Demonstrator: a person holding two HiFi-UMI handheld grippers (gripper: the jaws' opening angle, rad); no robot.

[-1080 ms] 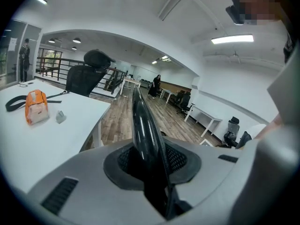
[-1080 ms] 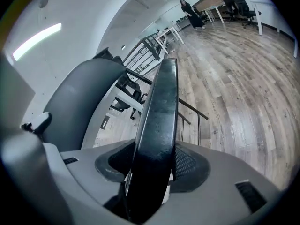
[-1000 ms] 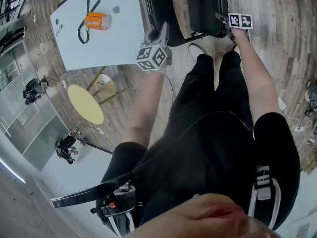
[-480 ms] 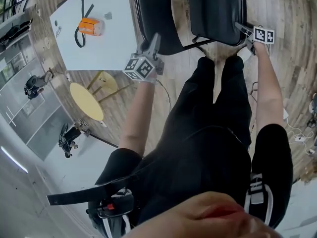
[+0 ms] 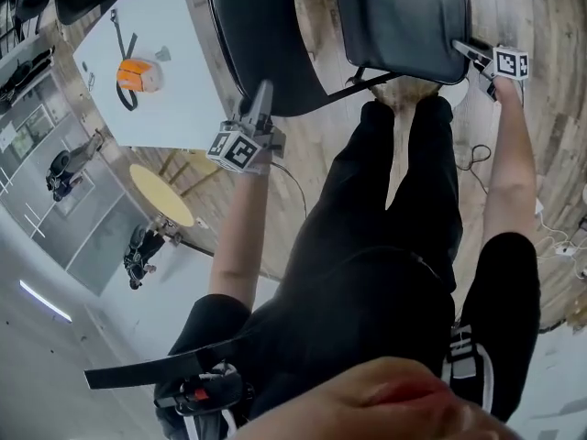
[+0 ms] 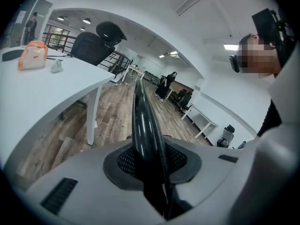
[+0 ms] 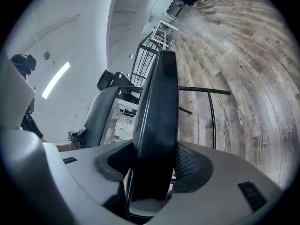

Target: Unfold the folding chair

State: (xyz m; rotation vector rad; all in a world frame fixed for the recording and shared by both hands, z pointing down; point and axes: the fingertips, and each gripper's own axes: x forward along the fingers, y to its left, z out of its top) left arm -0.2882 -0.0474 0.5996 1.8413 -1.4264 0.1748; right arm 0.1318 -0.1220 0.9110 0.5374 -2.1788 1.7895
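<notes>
Up at the top edge of the head view, folding chair (image 5: 353, 85), as two dark panels side by side with a thin bar between. Left panel (image 5: 266, 35) gripped at its lower rim by left gripper (image 5: 261, 94), jaws pressed tight on that thin edge. Right panel (image 5: 404, 16) gripped at its lower right corner by right gripper (image 5: 463, 49), pads closed on the thick cushion. Directly below, close against the chair, person's legs (image 5: 404, 181) in black trousers. Further left, white table (image 5: 183, 71) with orange bag (image 5: 133, 73), near the left panel. Lower left, round yellow table (image 5: 165, 183). At right on wooden floor (image 5: 541, 108), dark cable (image 5: 472, 159).
</notes>
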